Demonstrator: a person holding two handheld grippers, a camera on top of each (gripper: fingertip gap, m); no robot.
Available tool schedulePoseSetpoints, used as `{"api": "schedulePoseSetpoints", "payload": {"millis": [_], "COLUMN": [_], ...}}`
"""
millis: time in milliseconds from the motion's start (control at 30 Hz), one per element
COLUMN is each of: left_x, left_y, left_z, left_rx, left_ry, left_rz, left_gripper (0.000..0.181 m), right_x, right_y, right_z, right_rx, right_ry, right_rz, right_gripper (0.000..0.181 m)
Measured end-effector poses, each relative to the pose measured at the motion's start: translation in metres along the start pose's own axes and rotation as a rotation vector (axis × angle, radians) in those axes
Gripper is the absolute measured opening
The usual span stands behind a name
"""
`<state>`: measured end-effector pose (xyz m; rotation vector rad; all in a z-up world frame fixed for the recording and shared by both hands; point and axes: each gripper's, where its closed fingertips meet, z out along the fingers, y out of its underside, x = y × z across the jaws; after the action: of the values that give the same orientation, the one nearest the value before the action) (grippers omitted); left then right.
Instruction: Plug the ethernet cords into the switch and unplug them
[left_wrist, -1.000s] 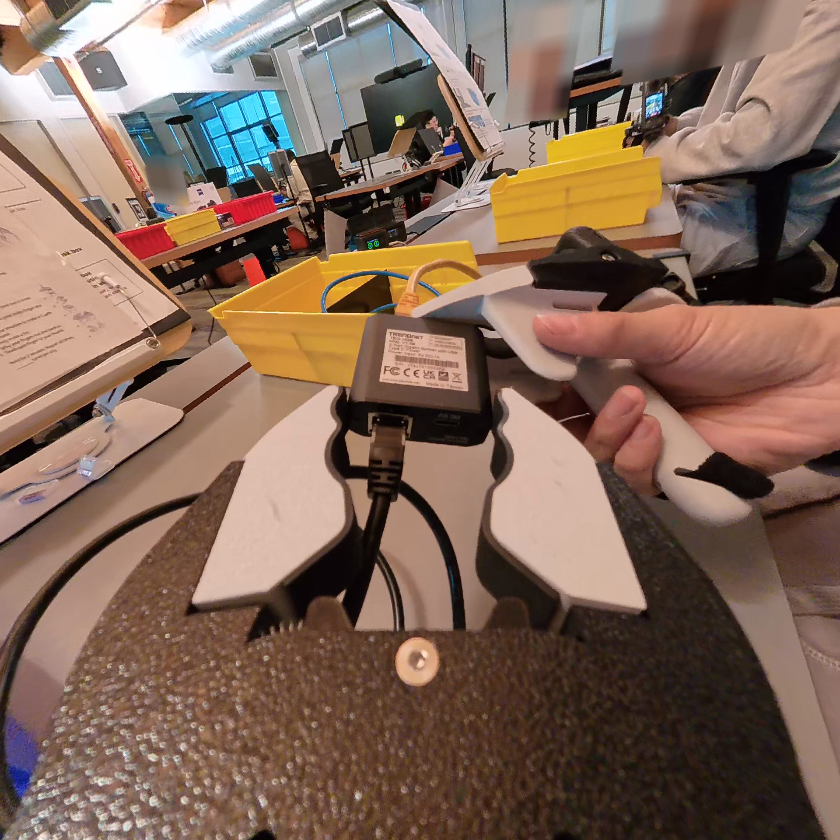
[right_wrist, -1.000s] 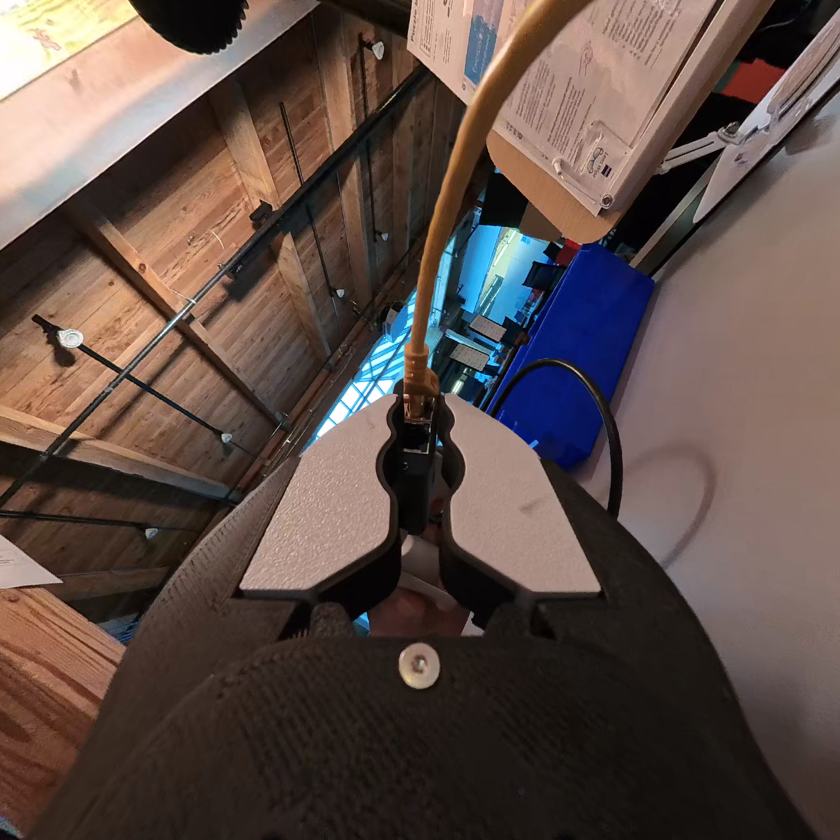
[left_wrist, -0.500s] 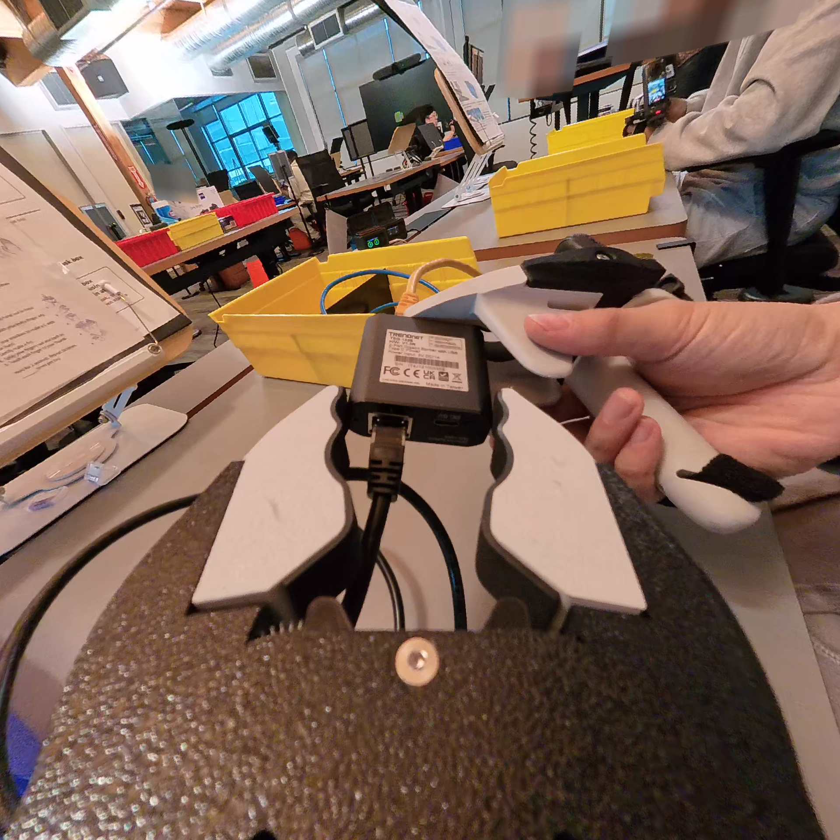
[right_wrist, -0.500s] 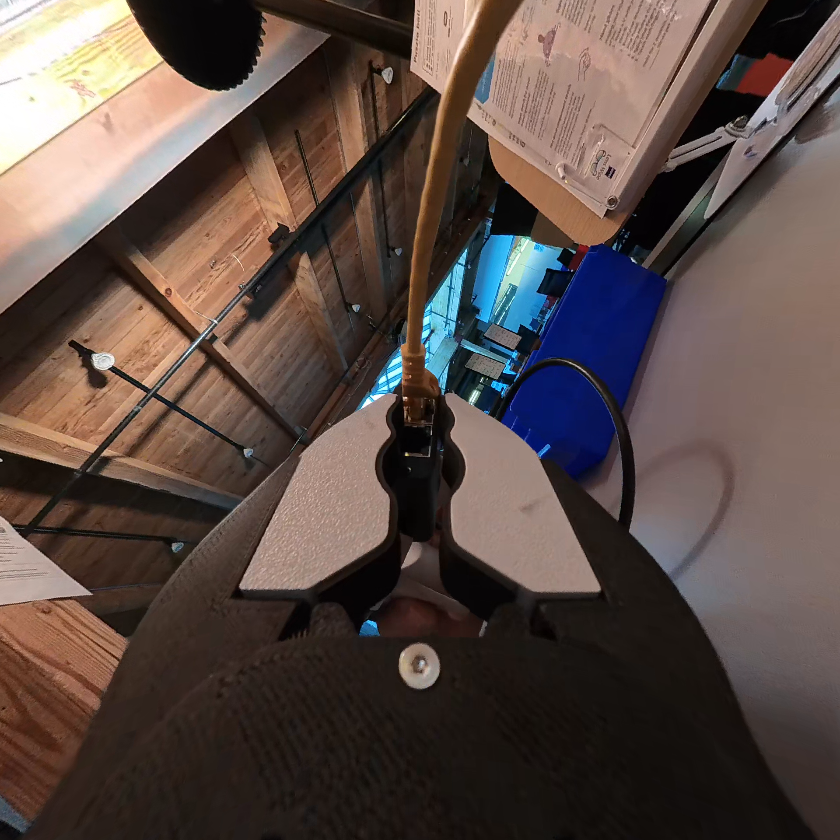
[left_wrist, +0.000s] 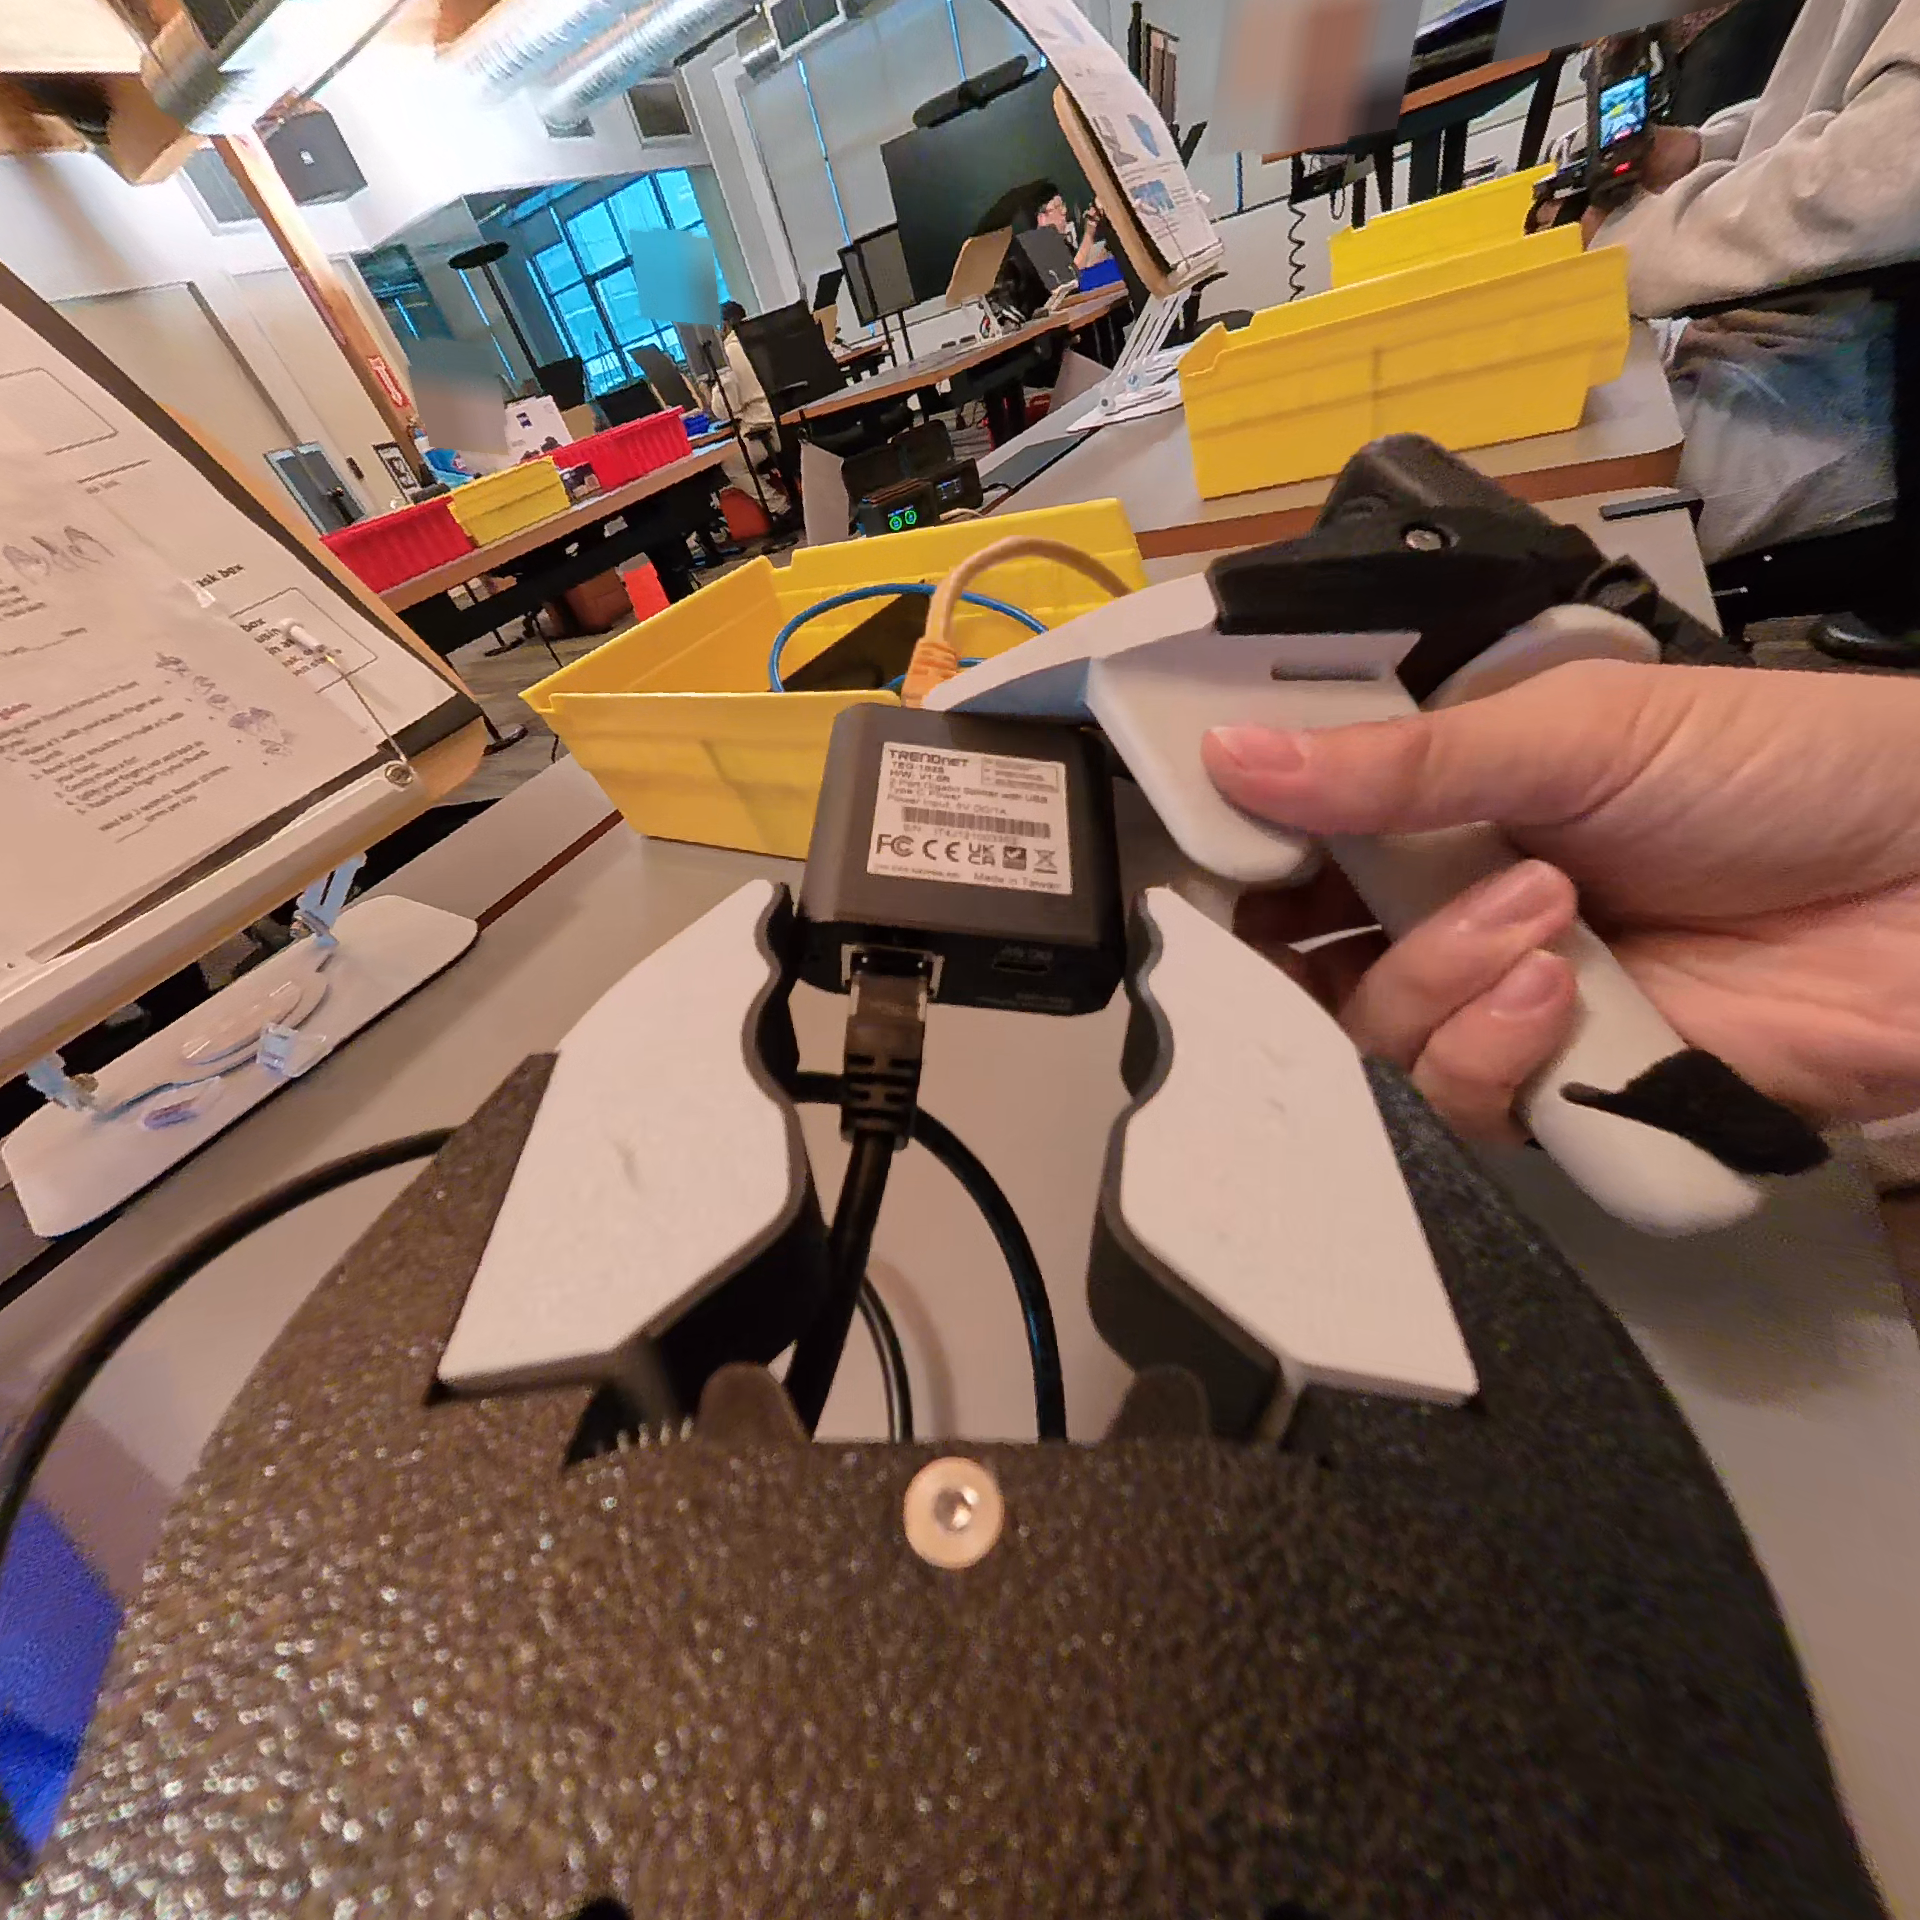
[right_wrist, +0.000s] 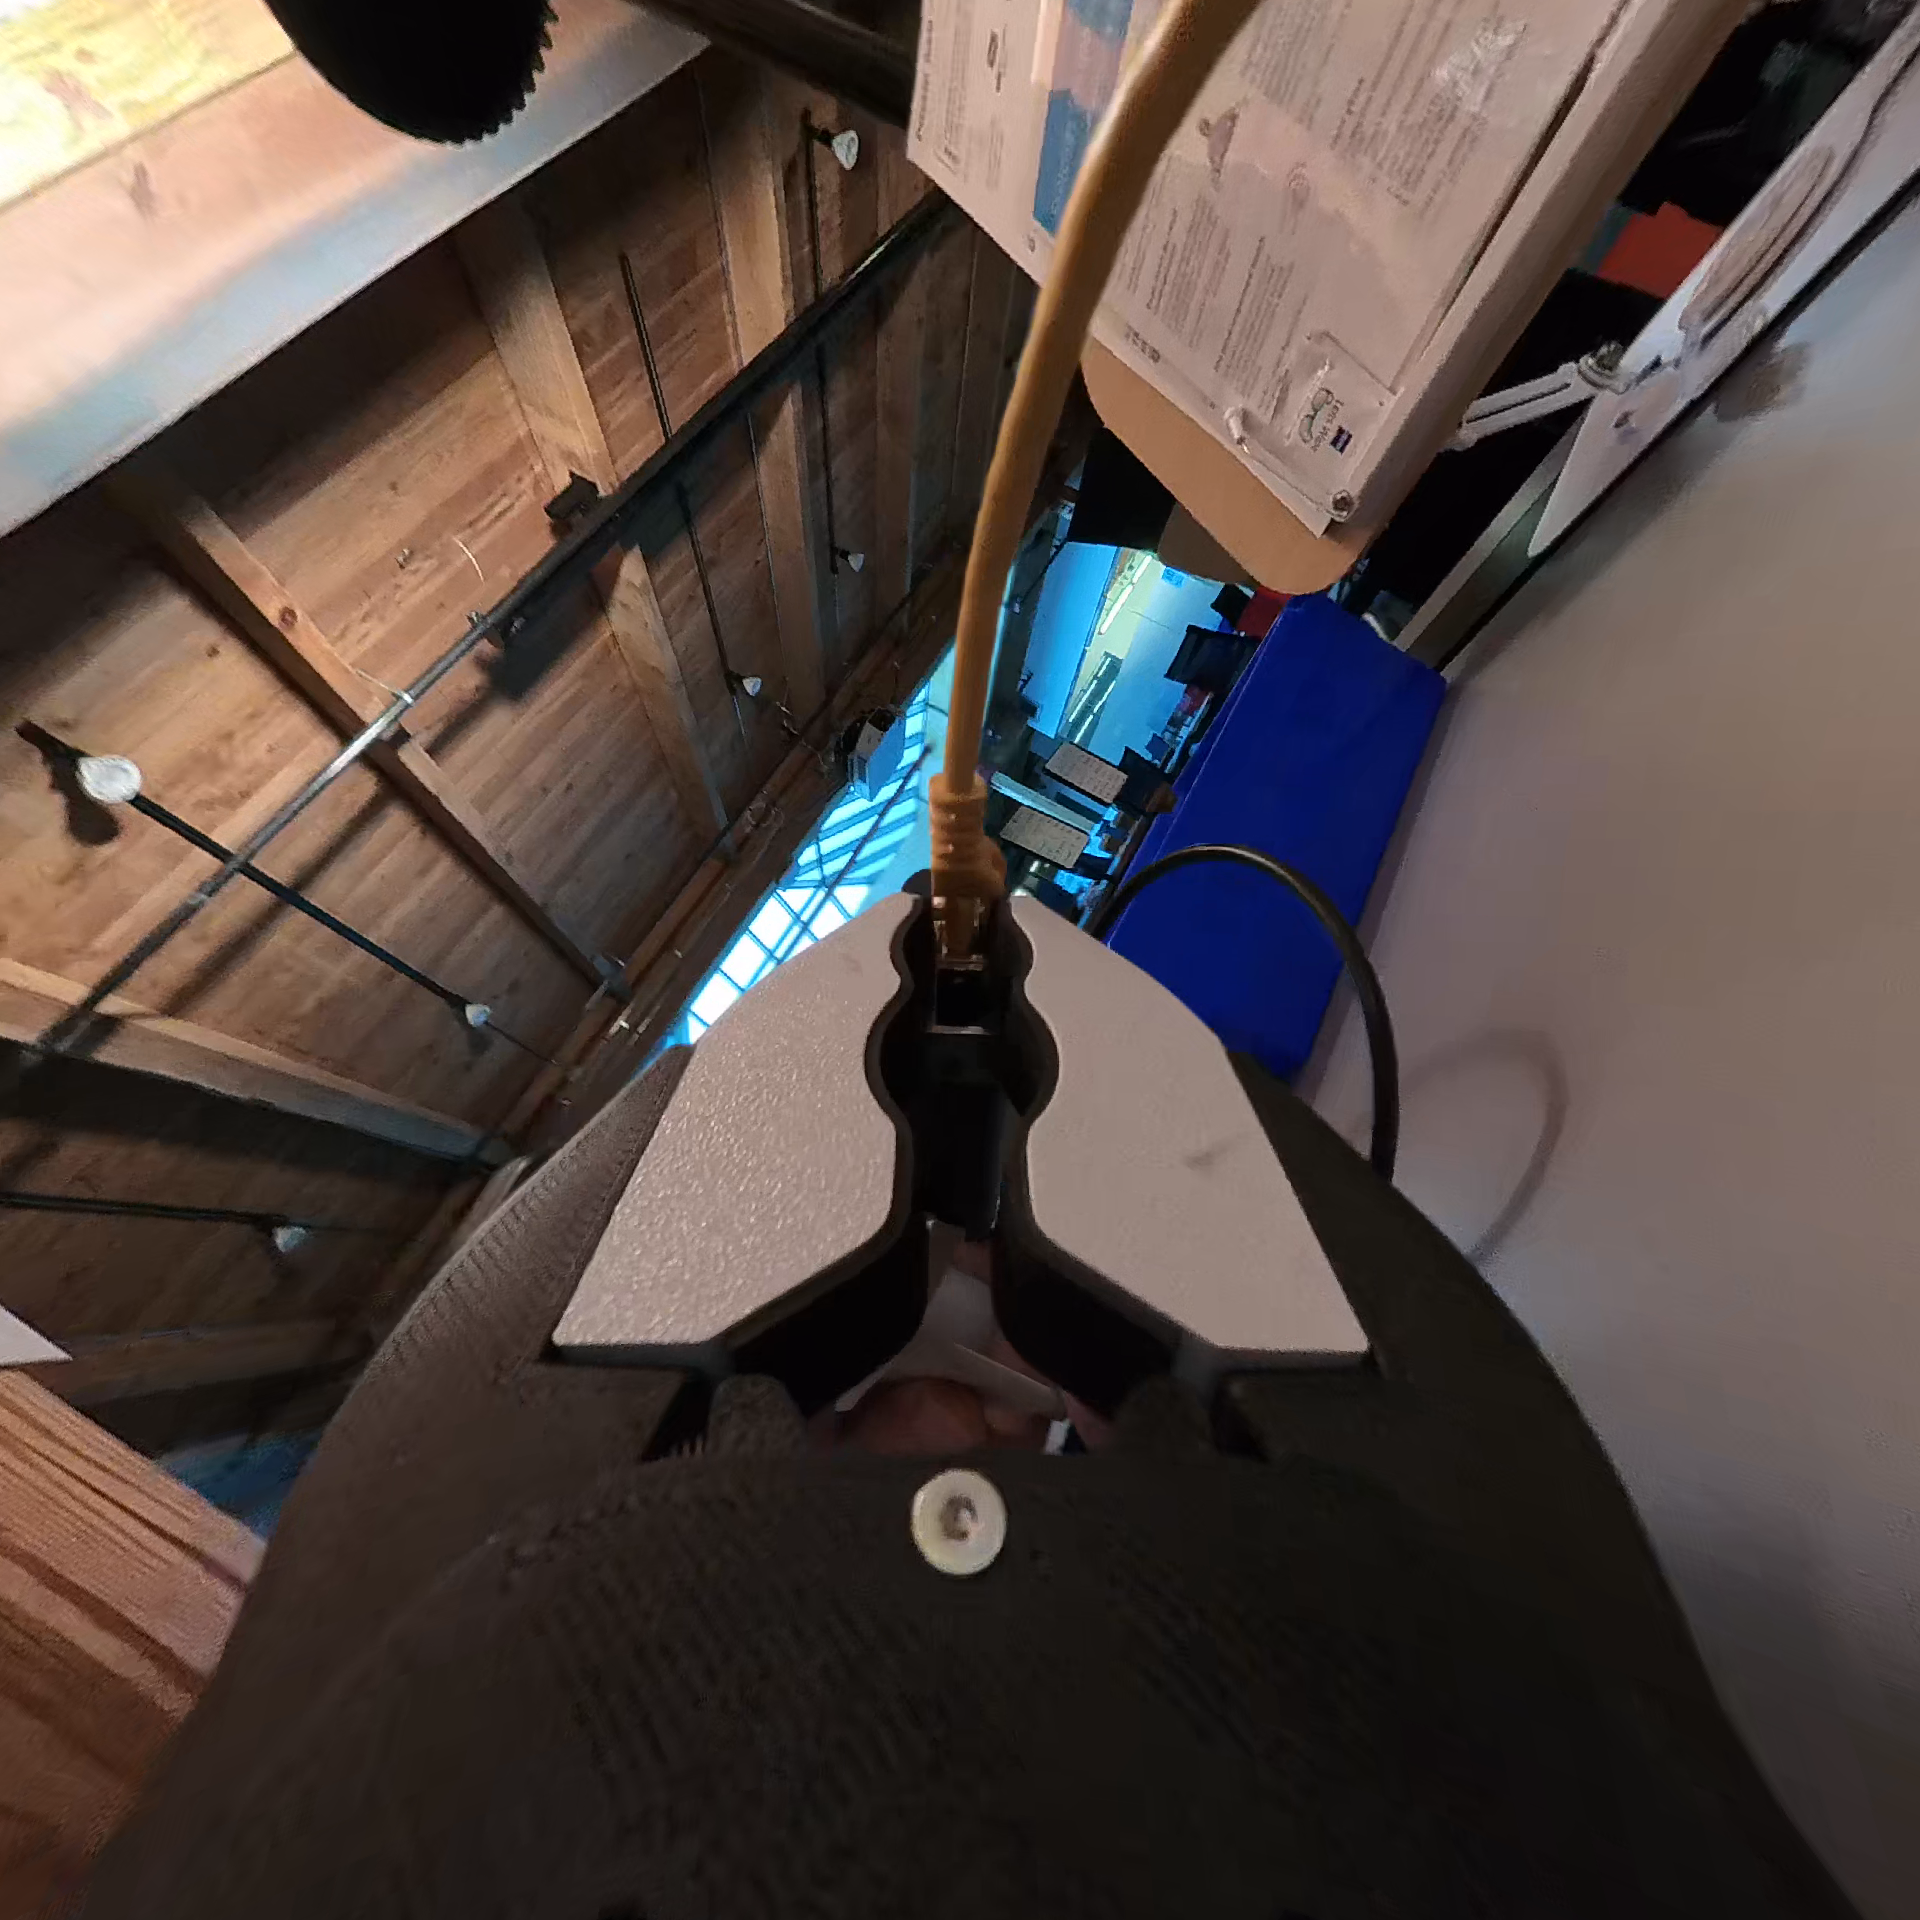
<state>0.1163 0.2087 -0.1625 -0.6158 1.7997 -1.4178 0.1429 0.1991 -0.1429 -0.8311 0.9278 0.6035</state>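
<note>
Switch: I had the small black switch (left_wrist: 961, 862) lifted clear of the tabletop (left_wrist: 499, 997), its labelled face turned up toward my left camera.
Switch axis: its long axis ran away from that camera, near port face pointing back at me and far end toward the yellow bin (left_wrist: 665, 748).
Black ethernet cord: the black ethernet cord (left_wrist: 878, 1049) sat plugged in the near left port and trailed down between the fingers, so that end was already done, as I judged it.
Left gripper: my left gripper (left_wrist: 961, 935) was closed partway on the switch, its fingers (left_wrist: 644, 1143) pressing the two sides; I held it this way to brace the body against a push or pull.
Orange ethernet cord: the orange ethernet cord (right_wrist: 961, 873) met the far end, its plug in line with the switch's length, the lead arching back toward the bin.
Right gripper: my right gripper (right_wrist: 961, 997) was nearly shut, pinching the orange plug where it met the switch's far port; whether the plug was fully seated I could not tell.
Right hand: my right hand (left_wrist: 1621, 883) squeezed the handle from the side, I judged to drive along the port axis.
</note>
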Motion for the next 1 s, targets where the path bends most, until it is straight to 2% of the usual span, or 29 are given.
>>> {"api": "schedulePoseSetpoints", "payload": {"millis": [533, 600, 667, 700, 733, 800, 900, 967, 1000], "left_x": [-0.005, -0.013, -0.022, -0.024, -0.026, -0.026, -0.03, -0.034, -0.036], "left_y": [-0.008, -0.002, 0.004, 0.003, 0.0, -0.007, -0.013, -0.012, -0.011], "left_z": [0.006, 0.003, -0.002, -0.005, -0.008, -0.012, -0.018, -0.022, -0.023], "left_rx": [0.033, 0.019, -0.012, -0.013, 0.003, 0.047, 0.114, 0.132, 0.136], "left_ry": [-0.101, -0.137, -0.167, -0.175, -0.177, -0.147, -0.125, -0.124, -0.125], "left_rz": [-0.003, -0.024, -0.012, 0.01, 0.018, -0.018, -0.091, -0.127, -0.14], "left_gripper": [0.06, 0.06, 0.06, 0.06, 0.06, 0.06, 0.06, 0.06, 0.06], "right_x": [-0.012, -0.01, -0.006, -0.009, -0.012, -0.013, -0.007, 0.005, 0.018], "right_y": [-0.014, -0.041, -0.061, -0.069, -0.068, -0.083, -0.1, -0.12, -0.125], "right_z": [0.007, 0.001, -0.004, -0.008, -0.008, -0.009, -0.011, -0.01, -0.014], "right_rx": [-0.035, 0.055, 0.02, -0.008, -0.124, -0.219, -0.458, -0.546, -0.646], "right_ry": [-0.084, -0.074, -0.023, 0.002, -0.008, 0.031, 0.068, 0.148, 0.204], "right_rz": [-0.249, -0.233, -0.343, -0.425, -0.453, -0.532, -0.585, -0.616, -0.636], "right_gripper": [0.01, 0.01, 0.01, 0.01, 0.01, 0.01, 0.01, 0.01, 0.011]}}
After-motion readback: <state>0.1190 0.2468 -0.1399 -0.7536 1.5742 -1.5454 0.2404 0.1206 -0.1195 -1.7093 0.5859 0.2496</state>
